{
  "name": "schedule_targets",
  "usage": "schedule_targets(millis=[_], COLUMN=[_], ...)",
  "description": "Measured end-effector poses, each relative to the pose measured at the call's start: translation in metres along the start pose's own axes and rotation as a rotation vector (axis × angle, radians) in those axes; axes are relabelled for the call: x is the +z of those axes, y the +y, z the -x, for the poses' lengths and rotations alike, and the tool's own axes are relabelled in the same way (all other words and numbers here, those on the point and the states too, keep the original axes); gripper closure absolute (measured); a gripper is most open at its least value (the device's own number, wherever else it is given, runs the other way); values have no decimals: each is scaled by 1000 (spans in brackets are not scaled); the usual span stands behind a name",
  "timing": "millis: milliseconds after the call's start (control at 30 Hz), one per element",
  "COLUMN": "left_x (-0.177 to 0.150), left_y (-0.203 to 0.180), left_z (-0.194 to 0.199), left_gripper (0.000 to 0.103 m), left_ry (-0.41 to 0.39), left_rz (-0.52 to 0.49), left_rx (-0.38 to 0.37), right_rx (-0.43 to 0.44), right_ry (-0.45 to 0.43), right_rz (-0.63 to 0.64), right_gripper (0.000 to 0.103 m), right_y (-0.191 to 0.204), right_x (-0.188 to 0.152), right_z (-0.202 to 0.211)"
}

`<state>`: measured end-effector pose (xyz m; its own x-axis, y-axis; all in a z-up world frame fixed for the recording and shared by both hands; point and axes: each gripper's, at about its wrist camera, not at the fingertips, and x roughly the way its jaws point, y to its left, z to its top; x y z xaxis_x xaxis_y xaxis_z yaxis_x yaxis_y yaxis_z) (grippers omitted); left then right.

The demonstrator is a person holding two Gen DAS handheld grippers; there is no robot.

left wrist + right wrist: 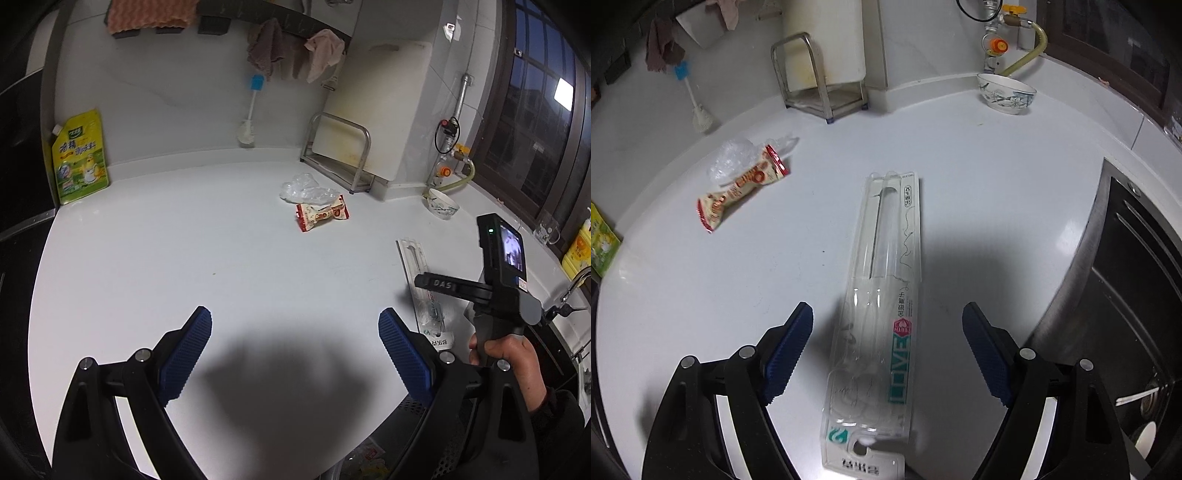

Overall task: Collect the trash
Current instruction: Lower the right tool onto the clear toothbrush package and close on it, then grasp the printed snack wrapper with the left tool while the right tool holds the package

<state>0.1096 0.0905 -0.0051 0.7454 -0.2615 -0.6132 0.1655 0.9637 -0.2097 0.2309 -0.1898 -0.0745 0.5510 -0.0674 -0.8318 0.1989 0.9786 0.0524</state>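
Note:
A long clear plastic toothbrush package (882, 295) lies flat on the white counter (997, 184), running between the jaws of my right gripper (888, 328), which is open and empty above it. In the left wrist view the package (421, 280) lies at the right, with the right gripper's body (498, 280) held in a hand over it. A red and white snack wrapper (322, 213) and a crumpled clear plastic bag (304, 188) lie mid-counter, also in the right wrist view (738, 188) (733, 157). My left gripper (295, 343) is open and empty over bare counter.
A metal rack (340, 155) with a cutting board stands at the back wall, beside a brush (247, 122). A green and yellow pouch (79, 155) leans at back left. A patterned bowl (1006, 92) sits near the gas pipe. A steel sink (1126, 295) lies right. A perforated bin (417, 435) shows below the counter edge.

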Motion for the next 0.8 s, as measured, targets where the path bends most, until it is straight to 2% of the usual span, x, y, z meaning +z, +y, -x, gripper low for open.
schedule_targets(millis=[167,233,333,367,433,467,633,800], left_x=[12,18,25,28,33,35,50,68], left_y=[-13,-18,-24,-25,-27,-27,-29,-33], left_z=[-15,-24,-39,-46,-59,-66,-106,-151], left_gripper=[13,13,13,13,12,12,11,11], left_ry=[-4,0,6,9,15,20,23,27], left_rz=[-22,-31,-48,-50,-51,-48,-47,-78], left_rx=[6,6,8,10,9,6,31,76], right_rx=[-26,-47,-31,-21,-8,-8,89,210], right_ry=[67,46,13,3,-10,-16,2,2], right_rz=[10,31,57,69,89,103,131,87], right_gripper=[22,20,21,22,50,53,54,54], right_y=[2,3,3,2,1,1,-7,-25], right_x=[1,0,1,2,6,9,24,46], right_z=[-22,-25,-27,-28,-27,-26,-32,-41])
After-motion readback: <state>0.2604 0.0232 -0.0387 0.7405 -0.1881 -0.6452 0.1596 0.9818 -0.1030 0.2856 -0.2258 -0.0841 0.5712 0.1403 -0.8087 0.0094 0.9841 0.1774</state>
